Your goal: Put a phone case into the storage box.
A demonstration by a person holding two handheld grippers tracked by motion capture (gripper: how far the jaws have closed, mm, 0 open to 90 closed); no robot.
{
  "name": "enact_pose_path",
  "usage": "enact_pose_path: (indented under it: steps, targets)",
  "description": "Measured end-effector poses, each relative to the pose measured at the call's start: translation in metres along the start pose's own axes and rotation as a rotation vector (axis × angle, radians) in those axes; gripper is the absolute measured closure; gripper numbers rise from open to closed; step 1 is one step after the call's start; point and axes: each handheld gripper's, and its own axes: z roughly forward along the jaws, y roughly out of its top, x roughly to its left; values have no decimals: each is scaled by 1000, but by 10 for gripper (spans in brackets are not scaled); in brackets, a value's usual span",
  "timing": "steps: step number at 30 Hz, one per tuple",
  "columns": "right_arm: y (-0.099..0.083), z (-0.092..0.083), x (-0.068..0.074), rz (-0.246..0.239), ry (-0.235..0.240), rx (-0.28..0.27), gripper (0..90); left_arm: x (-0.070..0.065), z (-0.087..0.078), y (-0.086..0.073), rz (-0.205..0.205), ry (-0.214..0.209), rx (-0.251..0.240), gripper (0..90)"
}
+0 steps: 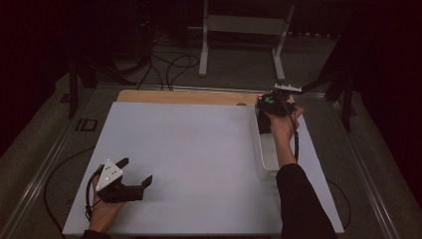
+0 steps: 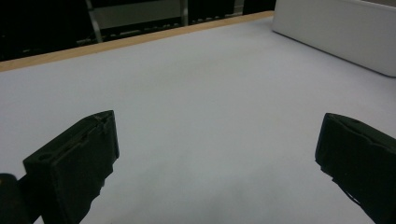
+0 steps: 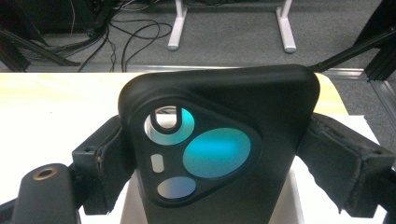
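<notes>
Right tool (image 3: 219,154): jaws pressed against both long edges of a black rubbery phone case with a triangular camera cut-out (image 3: 219,154); the case stands upright between them, cut-out facing the tool's camera.
Right tool, high view (image 1: 275,105): held at the far right of the worktop, above the far end of a long white plastic tray (image 1: 260,149).
Phone case, high view (image 1: 271,104): in the grip, over the tray; whether it touches the tray I cannot tell.
Left tool (image 1: 135,172): jaws spread wide, nothing between them, well apart from the tray.
Left tool, own view (image 2: 215,154): bare surface between the two black jaws; tray wall (image 2: 336,32) at the far right.
Worktop (image 1: 189,164): pale grey sheet on a wooden board.
Progress: the case is firmly gripped; carrying it off or setting it down appears still to be done.
</notes>
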Motion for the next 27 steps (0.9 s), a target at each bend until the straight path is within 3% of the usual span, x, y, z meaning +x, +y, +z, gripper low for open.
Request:
enact_pose_path:
  steps: [6,10,15,20,27]
  targets:
    - [2,3,0,2,3,6,137,0,0,0,-2,0,1,0]
    - [2,6,0,-11,34,21,130,0,0,0,-2,1,2,0]
    - [0,12,-3,21,57,60,91,0,0,0,-3,1,2,0]
    - [0,10,-4,27,44,46,87,0,1,0,-4,0,3,0]
    - [2,5,-5,21,63,32,88,0,1,0,-2,1,3,0]
